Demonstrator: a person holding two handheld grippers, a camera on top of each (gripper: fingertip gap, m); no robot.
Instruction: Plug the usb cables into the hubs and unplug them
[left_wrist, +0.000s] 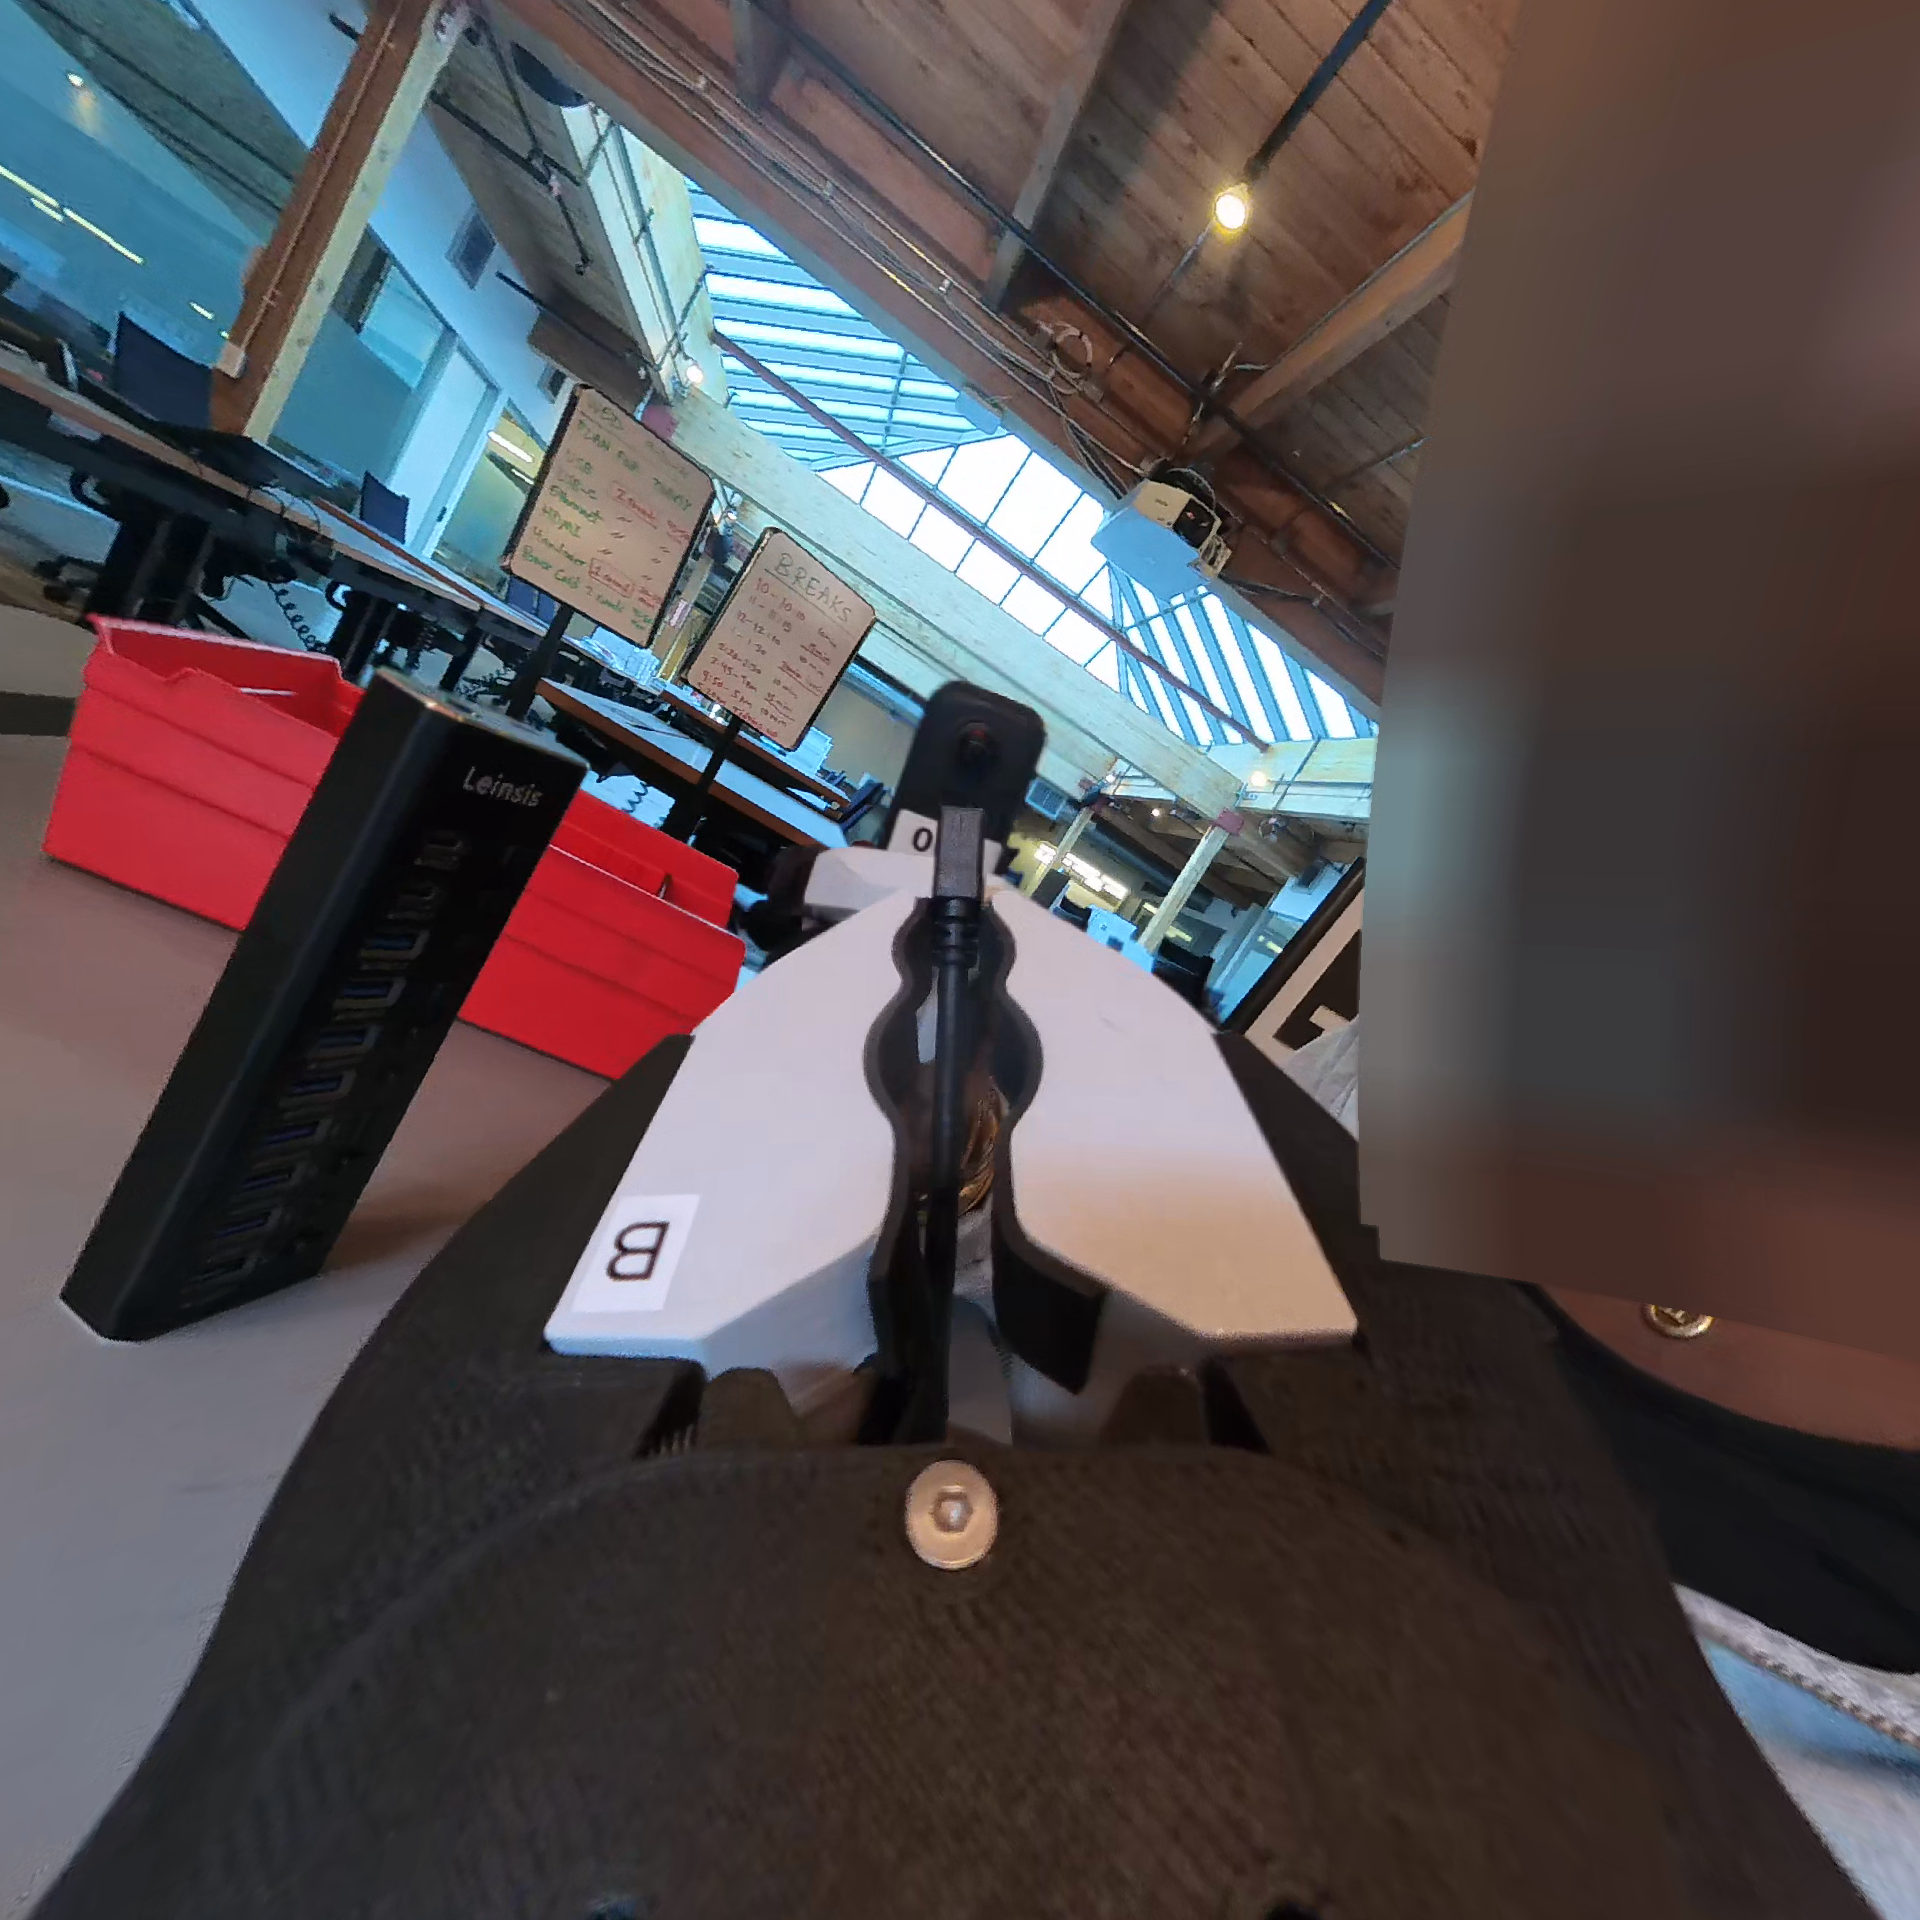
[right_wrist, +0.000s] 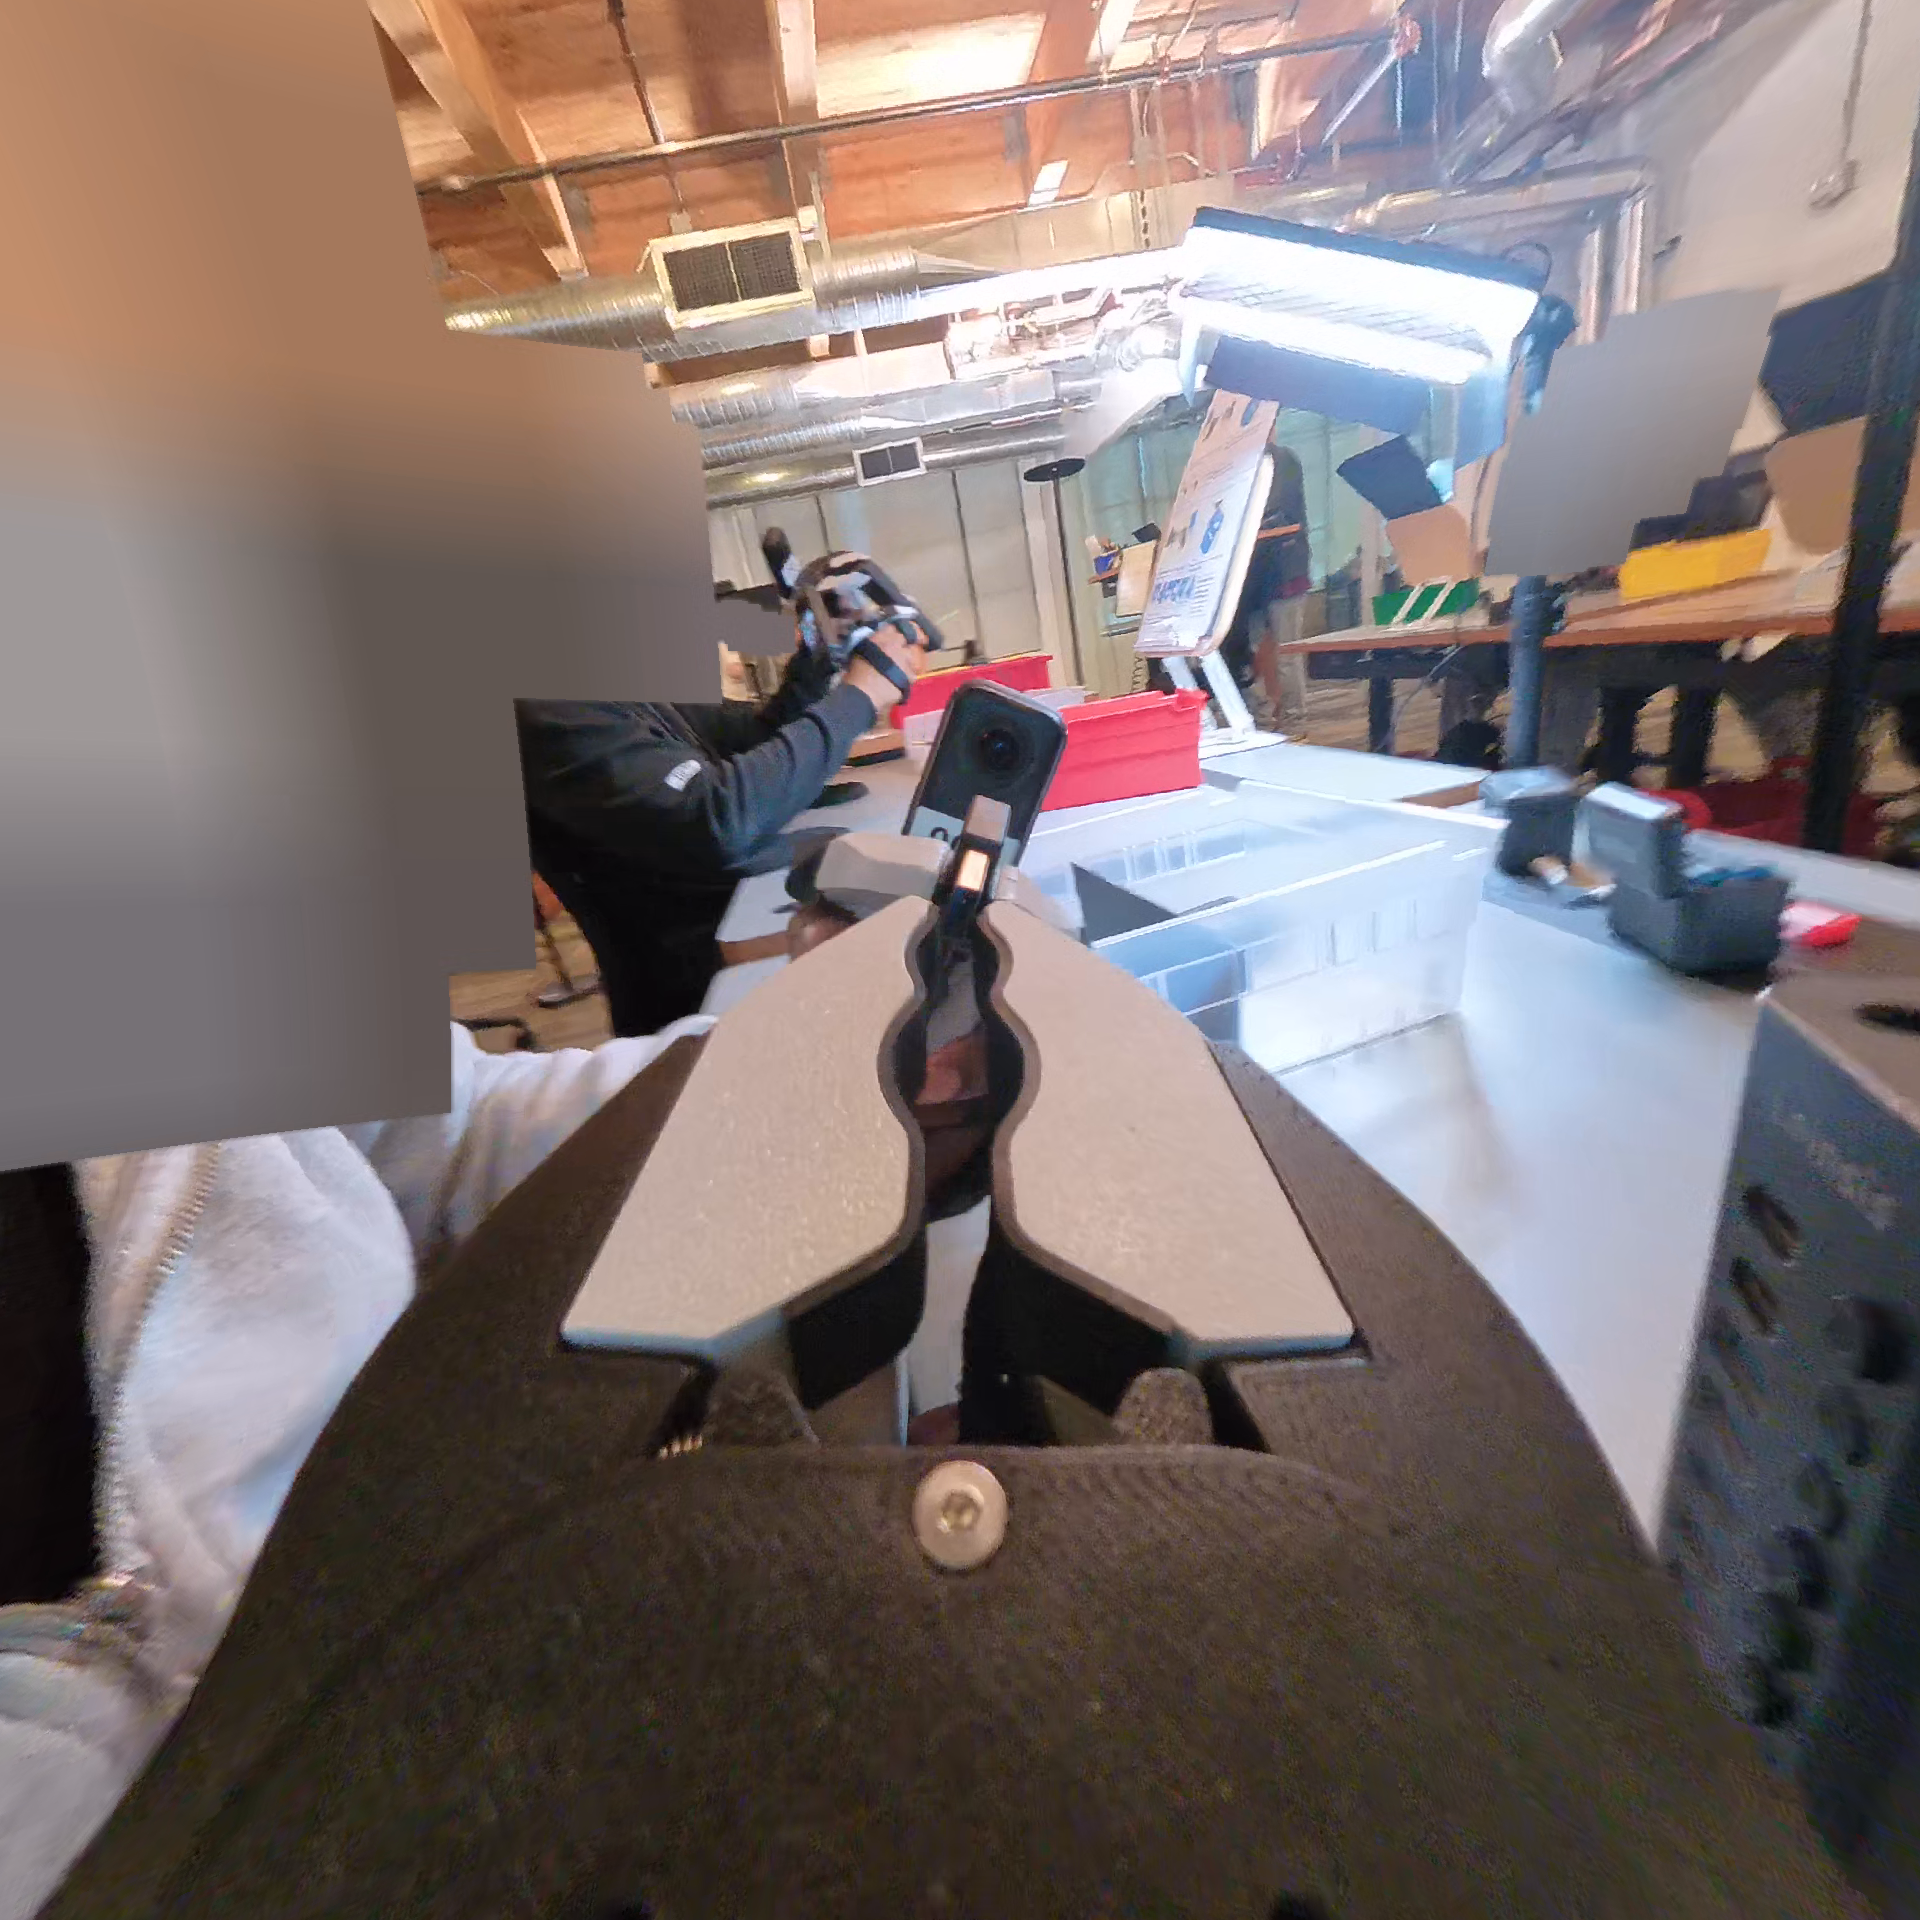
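In the left wrist view my left gripper (left_wrist: 951, 914) is shut on a black USB cable (left_wrist: 948, 1039). The cable runs back between the grey fingers, and its plug (left_wrist: 956, 847) sticks out past the tips. A tall black USB hub (left_wrist: 343, 997) with a column of ports lies tilted on the table to the left, apart from the gripper. In the right wrist view my right gripper (right_wrist: 961, 920) is shut on a black USB plug (right_wrist: 975, 857) with a metal end. The two grippers face each other tip to tip. A dark hub (right_wrist: 1808, 1351) stands at the right edge.
Red bins (left_wrist: 208, 769) sit behind the black hub. A clear plastic divided bin (right_wrist: 1299, 904) and small grey devices (right_wrist: 1662, 883) lie on the white table at right. A person's white sleeve (right_wrist: 260, 1299) is close on the left. Another person (right_wrist: 665, 800) works behind.
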